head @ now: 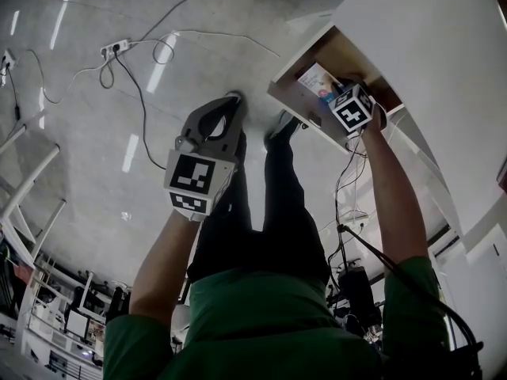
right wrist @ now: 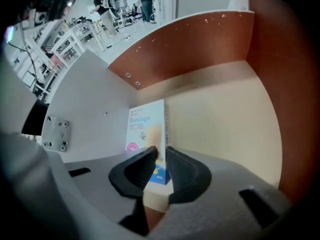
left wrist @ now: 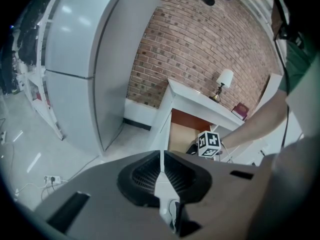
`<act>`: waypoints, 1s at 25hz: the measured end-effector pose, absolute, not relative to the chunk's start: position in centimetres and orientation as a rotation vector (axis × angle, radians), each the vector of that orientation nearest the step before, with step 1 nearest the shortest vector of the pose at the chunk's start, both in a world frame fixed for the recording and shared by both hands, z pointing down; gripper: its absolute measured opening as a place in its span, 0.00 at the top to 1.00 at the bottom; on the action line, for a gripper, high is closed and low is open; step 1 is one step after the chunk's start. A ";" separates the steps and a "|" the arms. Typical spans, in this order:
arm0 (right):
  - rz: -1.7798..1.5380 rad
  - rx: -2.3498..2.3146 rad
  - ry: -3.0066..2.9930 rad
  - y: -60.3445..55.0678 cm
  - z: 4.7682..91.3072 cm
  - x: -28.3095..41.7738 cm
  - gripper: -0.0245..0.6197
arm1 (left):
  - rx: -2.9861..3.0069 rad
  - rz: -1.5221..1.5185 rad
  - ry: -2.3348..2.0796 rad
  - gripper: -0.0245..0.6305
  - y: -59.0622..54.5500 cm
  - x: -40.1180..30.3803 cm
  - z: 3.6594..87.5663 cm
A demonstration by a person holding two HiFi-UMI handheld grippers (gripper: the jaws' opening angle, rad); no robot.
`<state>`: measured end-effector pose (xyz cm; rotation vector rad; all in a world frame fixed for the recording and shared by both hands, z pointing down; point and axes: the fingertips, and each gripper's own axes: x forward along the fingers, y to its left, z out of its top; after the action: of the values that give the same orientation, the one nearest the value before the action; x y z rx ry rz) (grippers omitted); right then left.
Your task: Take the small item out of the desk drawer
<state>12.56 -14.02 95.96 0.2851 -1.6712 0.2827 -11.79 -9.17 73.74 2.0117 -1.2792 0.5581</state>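
A white desk drawer [head: 295, 100] stands pulled out at the upper right of the head view. Inside it, a small white and blue bandage box [right wrist: 146, 126] stands on edge on the tan drawer floor [right wrist: 225, 119]. My right gripper [right wrist: 160, 153] reaches into the drawer, and its jaws are shut on the box's near edge. From above, the box [head: 315, 77] shows just beyond the right gripper [head: 341, 93]. My left gripper [head: 223, 108] hangs over the floor left of the drawer, jaws shut on nothing [left wrist: 161, 156].
The white desk [left wrist: 200, 101] stands against a brick wall with a lamp [left wrist: 224, 79] and a book [left wrist: 240, 110] on top. A tall white cabinet [left wrist: 80, 59] is to its left. A power strip with cables [head: 115, 48] lies on the floor. The person's legs [head: 261, 204] are below the grippers.
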 end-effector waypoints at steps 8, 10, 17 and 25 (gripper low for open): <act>0.313 0.292 -1.682 -14.0 95.1 12.4 0.89 | 2.006 0.567 -1.237 0.94 -8.4 -10.9 73.2; 0.302 0.312 -1.697 -14.0 94.8 12.1 0.90 | 2.001 0.573 -1.243 0.94 -8.4 -11.1 73.2; 0.261 0.323 -1.724 -13.5 93.7 11.5 0.93 | 1.999 0.562 -1.242 0.94 -8.4 -10.4 72.8; 0.319 0.471 -1.793 -14.3 90.9 10.3 0.95 | 2.009 0.555 -1.255 0.94 -8.4 -10.3 71.4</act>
<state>10.32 -14.35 90.86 0.4715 -1.7931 0.3190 -10.35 -8.43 71.45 2.0088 -1.2546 0.5548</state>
